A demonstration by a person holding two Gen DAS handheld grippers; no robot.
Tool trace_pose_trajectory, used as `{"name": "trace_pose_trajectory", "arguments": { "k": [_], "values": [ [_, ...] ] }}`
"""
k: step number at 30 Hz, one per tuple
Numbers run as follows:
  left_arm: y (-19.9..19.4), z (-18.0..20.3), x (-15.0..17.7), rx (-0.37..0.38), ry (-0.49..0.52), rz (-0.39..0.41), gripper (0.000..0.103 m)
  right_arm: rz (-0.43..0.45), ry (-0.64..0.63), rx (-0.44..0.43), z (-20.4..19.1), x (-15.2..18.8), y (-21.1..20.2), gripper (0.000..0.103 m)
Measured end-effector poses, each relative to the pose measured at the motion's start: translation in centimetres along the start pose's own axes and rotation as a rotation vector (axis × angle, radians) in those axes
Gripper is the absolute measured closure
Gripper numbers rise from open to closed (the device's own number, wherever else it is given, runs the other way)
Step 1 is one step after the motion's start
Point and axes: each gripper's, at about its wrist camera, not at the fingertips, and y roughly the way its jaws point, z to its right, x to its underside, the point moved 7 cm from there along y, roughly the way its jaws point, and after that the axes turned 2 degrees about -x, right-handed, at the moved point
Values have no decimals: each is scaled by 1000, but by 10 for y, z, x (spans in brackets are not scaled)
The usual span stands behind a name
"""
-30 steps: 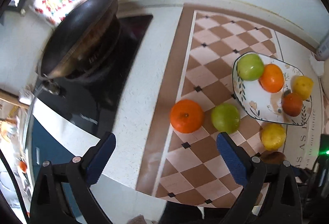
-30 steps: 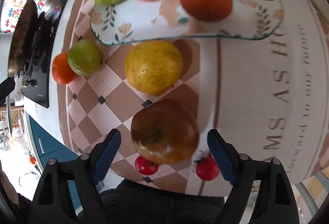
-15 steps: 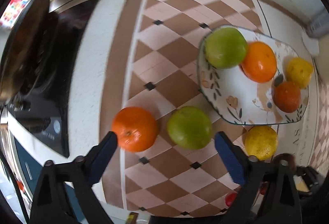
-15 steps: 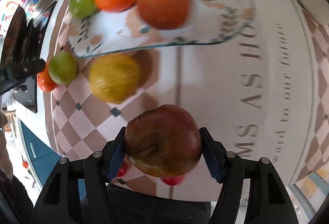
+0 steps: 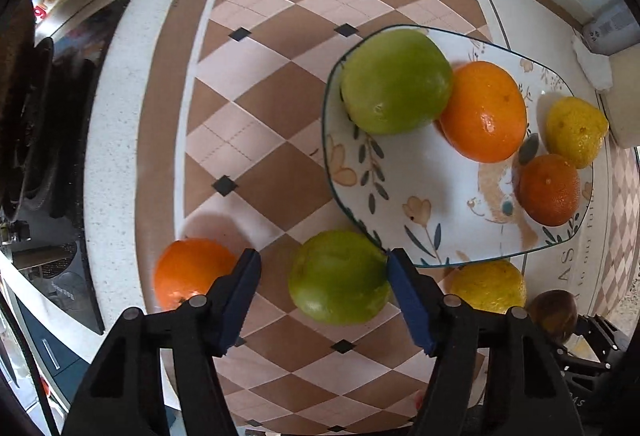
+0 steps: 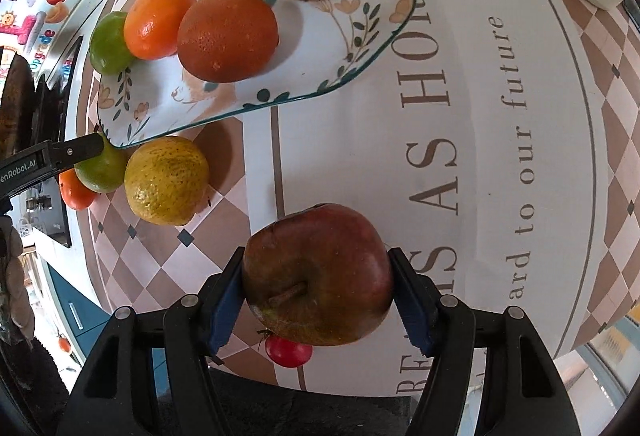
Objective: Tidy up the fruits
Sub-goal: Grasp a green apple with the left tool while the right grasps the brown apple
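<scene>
My right gripper (image 6: pixel 318 294) is shut on a dark red apple (image 6: pixel 318 276) and holds it above the mat. My left gripper (image 5: pixel 324 296) is open around a green apple (image 5: pixel 338 276) that lies on the checkered mat, with a gap on its left side. A flowered plate (image 5: pixel 400 175) holds a green apple (image 5: pixel 396 79), an orange (image 5: pixel 484 111), a dark orange (image 5: pixel 550 189) and a lemon (image 5: pixel 576 131). An orange (image 5: pixel 188 272) and a lemon (image 5: pixel 486 286) lie on the mat. The plate also shows in the right wrist view (image 6: pixel 320 47).
A black stove (image 5: pixel 48 139) with a pan stands at the left. A small red tomato (image 6: pixel 288 352) lies under the held apple near the counter's front edge. A white box (image 5: pixel 608 31) stands at the back right.
My right gripper closed on the dark red apple and lifted it. My left gripper moved forward and right until its fingers straddle the green apple.
</scene>
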Motion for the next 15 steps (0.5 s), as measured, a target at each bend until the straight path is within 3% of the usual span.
{"name": "trace_pose_trajectory", "arguments": {
  "k": [2, 3, 11, 15],
  "values": [
    [1, 2, 1, 13, -3, 0, 44, -4, 2, -5, 0, 0, 1, 33],
    [0, 5, 3, 46, -7, 1, 53, -4, 0, -7, 1, -1, 1, 33],
    [-5, 8, 21, 51, -3, 33, 51, -24, 8, -31, 8, -5, -3, 32],
    [1, 0, 22, 122, -62, 3, 49, -26, 14, -37, 3, -6, 1, 32]
  ]
}}
